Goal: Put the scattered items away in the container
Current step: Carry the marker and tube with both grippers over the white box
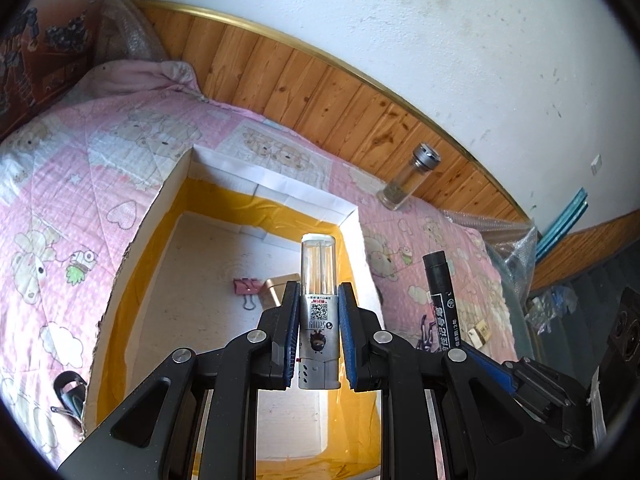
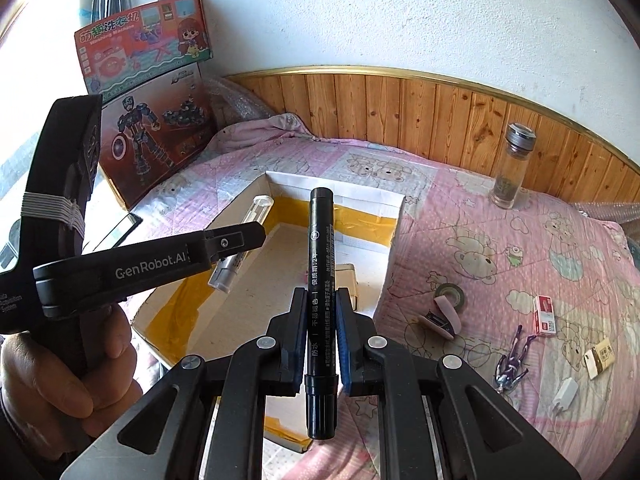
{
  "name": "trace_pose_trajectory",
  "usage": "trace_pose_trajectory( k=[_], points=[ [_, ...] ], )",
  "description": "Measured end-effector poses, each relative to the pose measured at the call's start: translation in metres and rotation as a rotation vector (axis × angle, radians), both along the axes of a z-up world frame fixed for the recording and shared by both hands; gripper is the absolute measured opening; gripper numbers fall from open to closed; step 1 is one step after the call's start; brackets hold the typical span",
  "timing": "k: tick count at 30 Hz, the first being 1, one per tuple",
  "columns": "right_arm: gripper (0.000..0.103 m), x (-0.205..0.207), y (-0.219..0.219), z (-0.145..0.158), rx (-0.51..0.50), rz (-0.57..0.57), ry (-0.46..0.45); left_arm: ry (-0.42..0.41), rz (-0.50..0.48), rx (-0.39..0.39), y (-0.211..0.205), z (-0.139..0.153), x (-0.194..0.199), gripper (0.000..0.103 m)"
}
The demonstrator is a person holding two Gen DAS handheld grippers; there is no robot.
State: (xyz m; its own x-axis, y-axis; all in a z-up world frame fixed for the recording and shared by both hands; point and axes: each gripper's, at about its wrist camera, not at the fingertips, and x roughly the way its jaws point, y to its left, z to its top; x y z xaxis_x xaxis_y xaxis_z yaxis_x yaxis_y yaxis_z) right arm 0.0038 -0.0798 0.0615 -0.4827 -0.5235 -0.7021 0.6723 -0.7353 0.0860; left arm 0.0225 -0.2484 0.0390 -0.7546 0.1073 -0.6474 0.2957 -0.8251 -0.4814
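Note:
My left gripper [image 1: 319, 294] is shut on a silver lighter [image 1: 319, 320] with a clear top, held upright over the open cardboard box [image 1: 160, 216]. My right gripper [image 2: 320, 304] is shut on a black marker [image 2: 319, 248], also over the box [image 2: 396, 220] near its front edge. In the right wrist view the left gripper [image 2: 250, 237] and its lighter [image 2: 224, 276] reach in from the left, held by a person's hand [image 2: 60, 380]. The marker [image 1: 442, 300] shows at the right of the left wrist view. A pink binder clip [image 1: 247, 286] and a gold item [image 1: 276, 288] lie in the box.
On the pink quilt [image 2: 520, 248] right of the box lie a tape roll [image 2: 450, 294], a pink stapler [image 2: 440, 318], a red-white packet [image 2: 546, 314], a figurine [image 2: 514, 356], a white charger [image 2: 564, 394] and a beige packet [image 2: 600, 356]. A glass bottle [image 2: 512, 168] stands by the wooden panelling. Toy boxes [image 2: 156, 128] lean at the back left.

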Motion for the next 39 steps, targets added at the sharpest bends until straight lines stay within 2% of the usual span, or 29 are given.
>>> trace_pose_trajectory(
  k=[8, 22, 30, 39],
  points=[
    [0.014, -0.007, -0.022, -0.010, 0.010, 0.030, -0.044, -0.019, 0.045, 0.065, -0.028, -0.008, 0.002, 0.019],
    [0.014, -0.026, -0.053, -0.047, 0.068, 0.086, -0.175, -0.118, 0.080, 0.094, -0.048, -0.036, -0.016, 0.019],
    [0.014, -0.036, -0.065, -0.070, 0.128, 0.119, -0.250, -0.164, 0.065, 0.053, -0.048, -0.041, -0.039, 0.019],
    [0.014, -0.044, -0.074, -0.088, 0.186, 0.139, -0.315, -0.233, 0.071, 0.027, -0.057, -0.063, -0.069, 0.019]
  ],
)
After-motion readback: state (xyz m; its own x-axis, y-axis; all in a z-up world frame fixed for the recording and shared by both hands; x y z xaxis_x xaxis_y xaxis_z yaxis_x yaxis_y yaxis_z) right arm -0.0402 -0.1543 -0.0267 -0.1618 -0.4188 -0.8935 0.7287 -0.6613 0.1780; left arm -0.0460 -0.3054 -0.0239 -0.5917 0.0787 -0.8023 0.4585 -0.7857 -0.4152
